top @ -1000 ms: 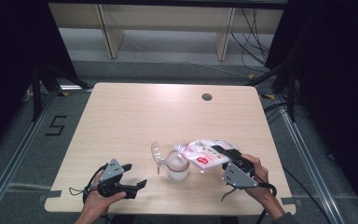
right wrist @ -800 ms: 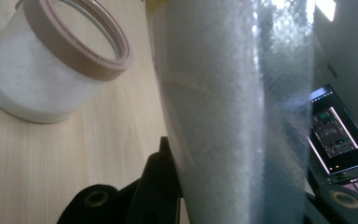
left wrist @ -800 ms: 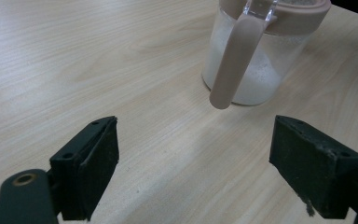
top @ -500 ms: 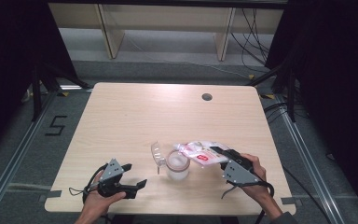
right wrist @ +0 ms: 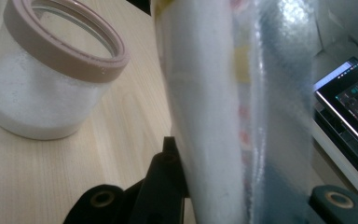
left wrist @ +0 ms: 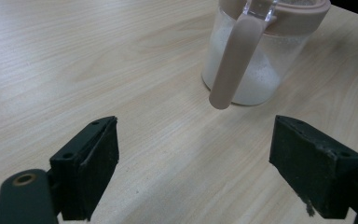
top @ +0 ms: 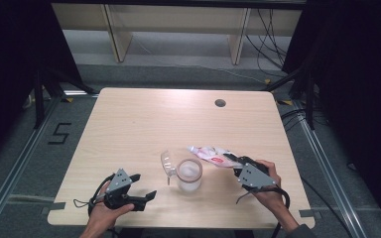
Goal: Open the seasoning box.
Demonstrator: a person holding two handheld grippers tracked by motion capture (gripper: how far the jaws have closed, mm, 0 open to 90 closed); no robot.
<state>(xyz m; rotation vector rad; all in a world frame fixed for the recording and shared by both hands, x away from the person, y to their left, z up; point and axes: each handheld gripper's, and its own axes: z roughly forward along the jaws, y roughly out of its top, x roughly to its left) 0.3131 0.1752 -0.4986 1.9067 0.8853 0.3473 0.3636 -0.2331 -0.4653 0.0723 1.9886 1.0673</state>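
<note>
From above, I count one wooden table, two grippers, one bag, one jar and one clear lid. The table carries all the work in its near half, towards six o'clock, and a single round cable hole sits at about one o'clock.

The right gripper comes in from five o'clock and is clamped on the bag, a soft plastic pouch with red print; its jaws have just been closing the last bit onto the film. In the right gripper view the pouch stands between the jaws with white powder packed inside. The bag lies across the table with its far end pointing to ten o'clock, just beside the jar's rim, which I judge is so the contents can be tipped into the jar.

The left gripper rests at seven o'clock with its jaws spread wide and nothing between them, aimed at the jar, I think ready to steady it.

The jar stands upright near the table's centre at six o'clock, open, its pink rim up, partly filled with white powder. The lid hangs tilted at its nine o'clock side, swung clear of the mouth.
</note>
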